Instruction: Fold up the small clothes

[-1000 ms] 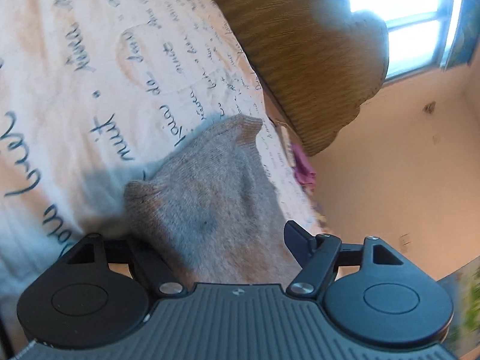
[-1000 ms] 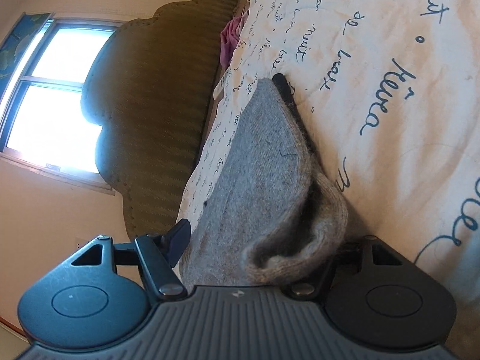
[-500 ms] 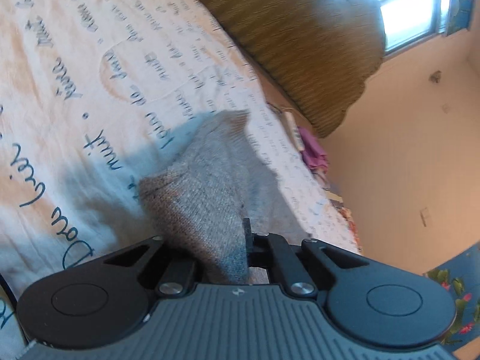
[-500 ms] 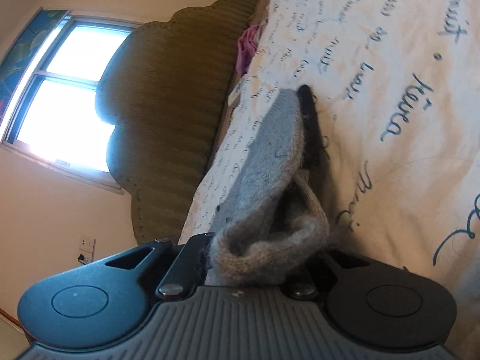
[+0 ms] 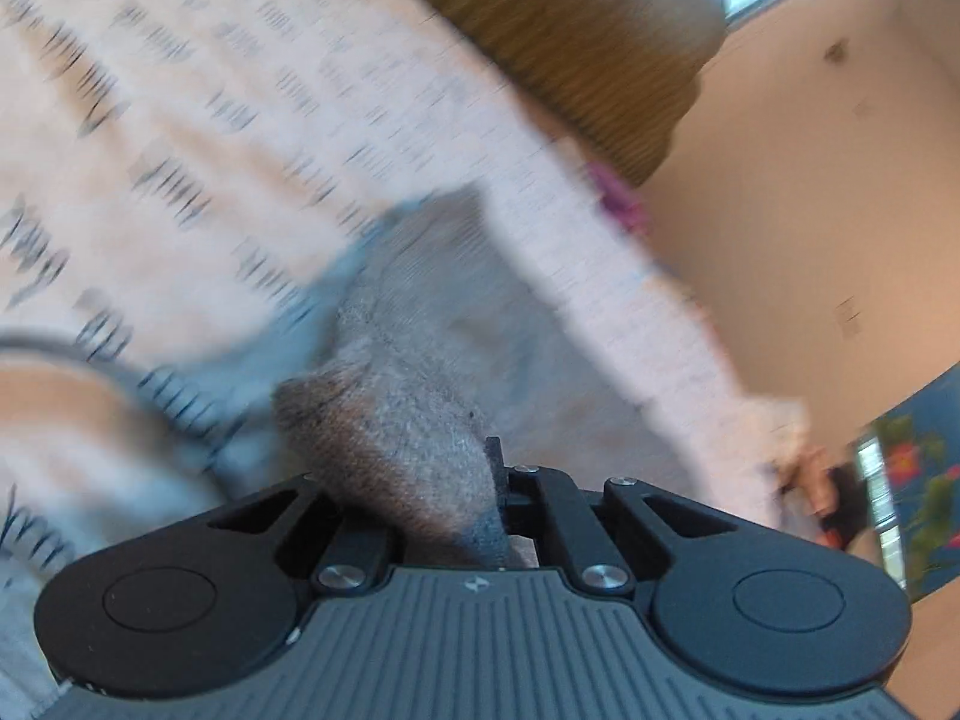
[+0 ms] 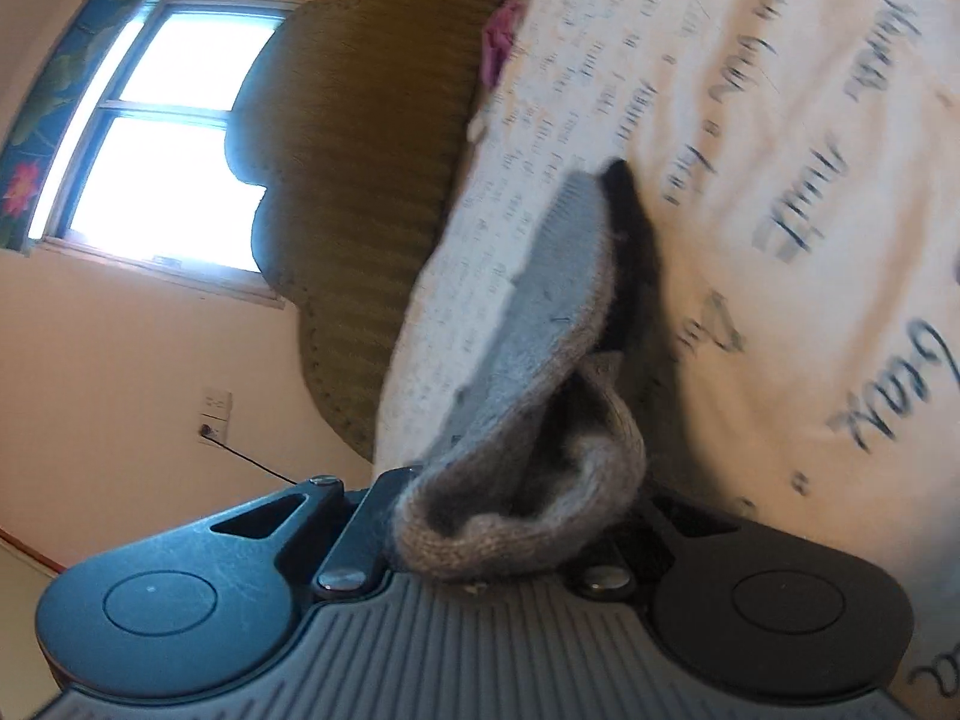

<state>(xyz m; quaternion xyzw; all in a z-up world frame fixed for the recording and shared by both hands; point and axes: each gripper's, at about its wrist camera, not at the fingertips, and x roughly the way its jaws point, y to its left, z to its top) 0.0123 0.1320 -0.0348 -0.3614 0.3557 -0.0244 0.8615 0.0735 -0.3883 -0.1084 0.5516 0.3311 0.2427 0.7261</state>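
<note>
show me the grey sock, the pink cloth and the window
grey sock point(image 6: 540, 312), right wrist view, on its flat knit side
pink cloth point(image 6: 499, 39), right wrist view, on the crumpled bundle by the headboard
window point(image 6: 162, 138), right wrist view, on the bright lower pane

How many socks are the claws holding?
1 that I can see: a fuzzy grey knit sock, stretched over the white bedspread with writing, one end in the left claw, the other in the right claw. Another might hide underneath.

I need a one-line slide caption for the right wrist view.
Right claw shut on the grey sock, over a script-printed bedspread.
</note>
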